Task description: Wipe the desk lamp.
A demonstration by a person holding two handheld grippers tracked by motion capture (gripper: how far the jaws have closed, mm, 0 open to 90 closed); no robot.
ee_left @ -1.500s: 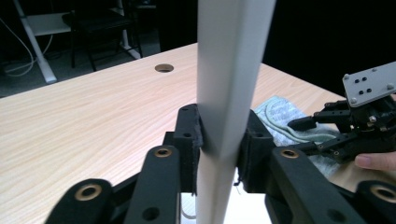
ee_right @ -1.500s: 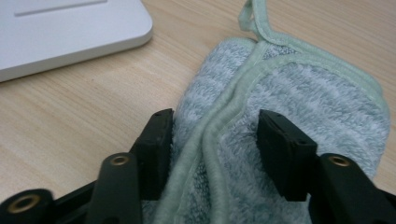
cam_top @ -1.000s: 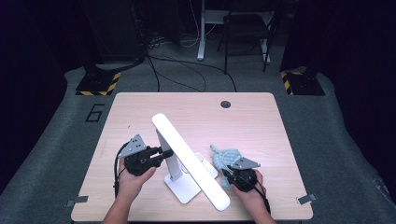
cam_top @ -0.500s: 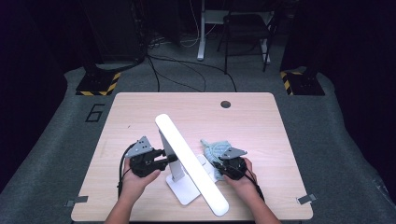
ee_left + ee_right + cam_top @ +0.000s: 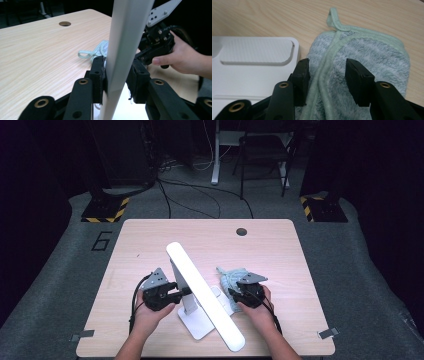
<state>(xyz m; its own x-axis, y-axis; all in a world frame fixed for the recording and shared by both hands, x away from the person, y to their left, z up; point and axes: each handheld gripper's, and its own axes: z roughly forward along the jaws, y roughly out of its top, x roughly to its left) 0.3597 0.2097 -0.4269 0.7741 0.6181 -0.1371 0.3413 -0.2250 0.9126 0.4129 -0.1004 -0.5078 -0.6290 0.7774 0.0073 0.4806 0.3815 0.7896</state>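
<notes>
A white desk lamp stands near the table's front, with a flat base point(image 5: 197, 326), an upright post point(image 5: 125, 37) and a long light bar point(image 5: 205, 295). My left gripper point(image 5: 183, 292) is shut on the post, both pads pressing its sides point(image 5: 117, 75); its jaws have just been closing on it. A pale green towel point(image 5: 231, 274) lies crumpled to the right of the base. My right gripper point(image 5: 231, 293) is low over the towel. Its jaws have just been opening and stand apart point(image 5: 327, 72) with a towel fold point(image 5: 367, 52) between them, the lamp base point(image 5: 254, 57) just to their left.
The wooden table point(image 5: 150, 245) has a round cable hole point(image 5: 241, 231) at the back right. Beyond the far edge are a chair point(image 5: 265, 150), floor cables and black stands with yellow-black striped feet point(image 5: 106, 210).
My right hand has shifted left across the towel toward the lamp base. The left hand has stayed by the lamp post.
</notes>
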